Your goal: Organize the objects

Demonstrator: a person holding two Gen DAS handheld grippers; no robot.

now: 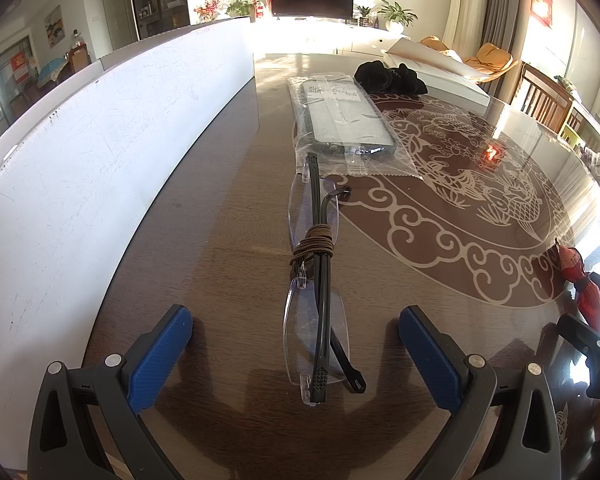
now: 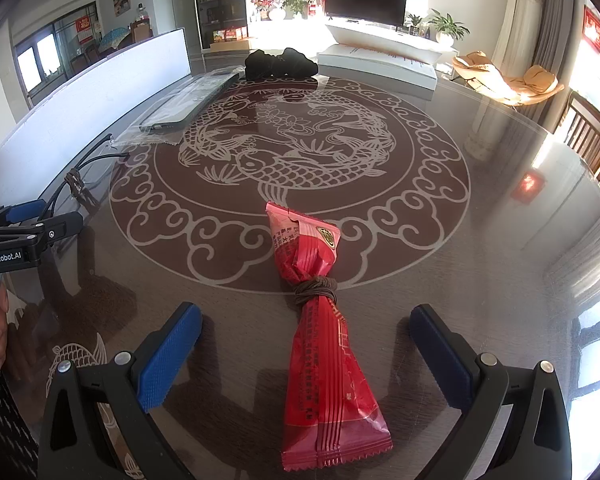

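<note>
Two spread tools wait low over the tabletop (image 2: 500, 184): the left tool (image 1: 296, 344) straddles the cord-bound folded glasses (image 1: 316, 280), the right tool (image 2: 306, 354) the cord-tied red snack packet (image 2: 324, 344), so pinch each near its knot, gently.

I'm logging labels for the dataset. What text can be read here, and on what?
"GenRobot.AI": on the left gripper body, seen from the right wrist.
Red packet: printed characters, too blurred to read.
Bagged case: white label, too small to read.
</note>
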